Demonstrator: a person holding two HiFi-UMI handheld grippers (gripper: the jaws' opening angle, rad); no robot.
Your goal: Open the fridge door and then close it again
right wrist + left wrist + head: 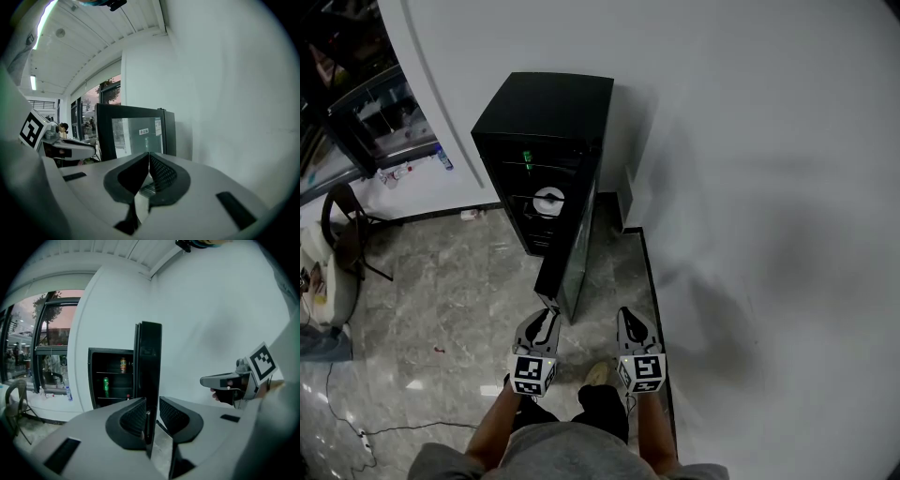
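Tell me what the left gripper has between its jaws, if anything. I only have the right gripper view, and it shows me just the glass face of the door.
Observer: The free edge of the fridge door stands between the jaws of the left gripper. I cannot tell whether the pads press on it.
Operator: Report what is inside the fridge.
Observer: A green can stands on a middle shelf and a second can on the shelf above.
Operator: Say how far the door is open.
Observer: In the head view it stands about square to the front of the fridge, pointing towards the person.
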